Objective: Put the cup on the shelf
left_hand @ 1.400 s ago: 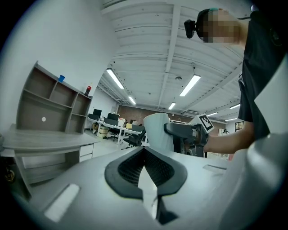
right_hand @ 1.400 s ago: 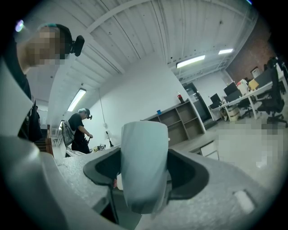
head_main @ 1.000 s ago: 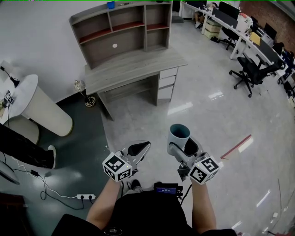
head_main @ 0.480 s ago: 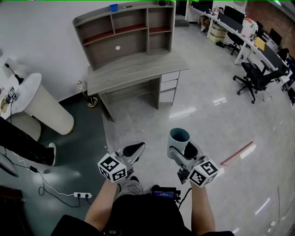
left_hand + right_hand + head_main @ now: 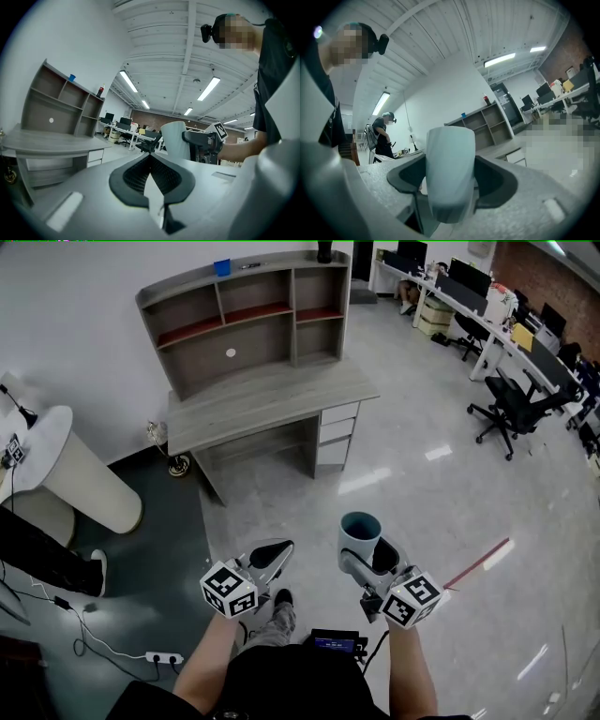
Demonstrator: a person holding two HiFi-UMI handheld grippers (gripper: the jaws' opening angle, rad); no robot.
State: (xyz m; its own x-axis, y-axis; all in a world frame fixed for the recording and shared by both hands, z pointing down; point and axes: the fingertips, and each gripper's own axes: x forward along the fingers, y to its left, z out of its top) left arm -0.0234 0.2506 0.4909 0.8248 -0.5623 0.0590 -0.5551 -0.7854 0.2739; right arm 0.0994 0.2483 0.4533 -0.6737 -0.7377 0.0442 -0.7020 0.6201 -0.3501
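Note:
A pale blue-grey cup [image 5: 360, 532] with a dark teal inside is held upright above the floor, my right gripper [image 5: 370, 553] shut on its lower body. In the right gripper view the cup [image 5: 449, 173] fills the space between the two dark pads. My left gripper [image 5: 268, 557] is shut and holds nothing; its pads [image 5: 151, 177] meet. The same cup [image 5: 178, 140] shows in the left gripper view, off to the right. The grey shelf unit [image 5: 246, 313] stands on a grey desk [image 5: 272, 396] against the far wall, well ahead of both grippers.
A white round stand [image 5: 70, 465] and a person's dark legs [image 5: 47, 549] are at the left, with a power strip [image 5: 171, 657] and cables on the floor. Office chairs [image 5: 511, 399] and desks stand at the far right. A blue object [image 5: 222, 267] sits atop the shelf unit.
The view has shifted slightly and the desk looks a little farther to the left. Both grippers keep their hold and pose; the cup stays in the right gripper.

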